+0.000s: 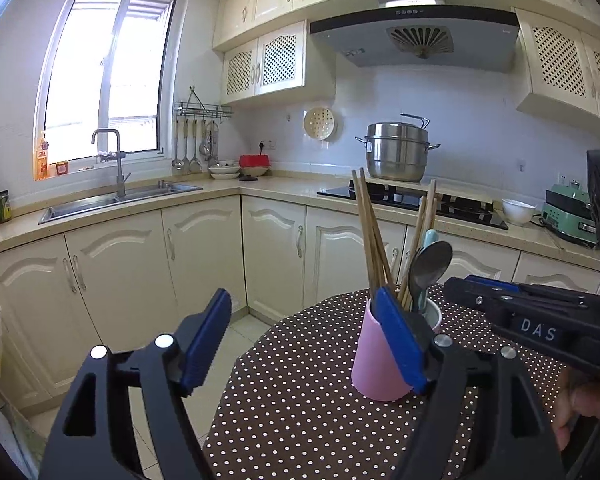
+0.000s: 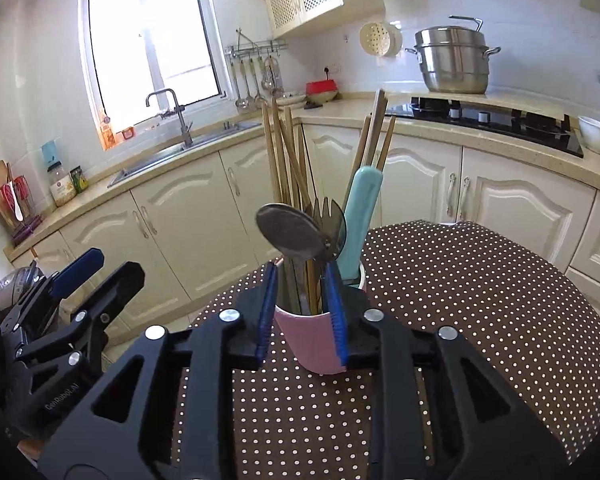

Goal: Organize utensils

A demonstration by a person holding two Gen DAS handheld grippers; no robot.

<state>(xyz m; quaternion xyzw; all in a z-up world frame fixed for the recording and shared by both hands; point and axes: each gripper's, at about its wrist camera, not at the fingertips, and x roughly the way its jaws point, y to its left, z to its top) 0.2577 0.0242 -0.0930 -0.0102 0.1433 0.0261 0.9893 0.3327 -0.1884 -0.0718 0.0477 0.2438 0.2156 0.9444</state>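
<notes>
A pink cup (image 1: 374, 364) (image 2: 320, 344) stands on the brown polka-dot table (image 2: 480, 300). It holds wooden chopsticks (image 2: 284, 160), a metal spoon (image 2: 290, 232) (image 1: 430, 264), a dark see-through fork (image 2: 328, 216) and a light blue handle (image 2: 360, 216). My right gripper (image 2: 301, 312) hovers at the cup's near rim. Its blue pads (image 2: 269, 312) stand a little apart on either side of the spoon's stem without pressing it. In the left wrist view the right gripper (image 1: 462, 284) reaches in from the right. My left gripper (image 1: 302, 338) (image 2: 114, 268) is open wide and empty, left of the cup.
Behind the table runs an L-shaped counter (image 1: 284, 188) with a sink (image 1: 120, 200), a black hob (image 1: 412, 200) carrying a steel steamer pot (image 1: 396, 152), a white bowl (image 1: 518, 210) and a green appliance (image 1: 568, 216). A hand (image 1: 580, 412) grips the right tool's handle.
</notes>
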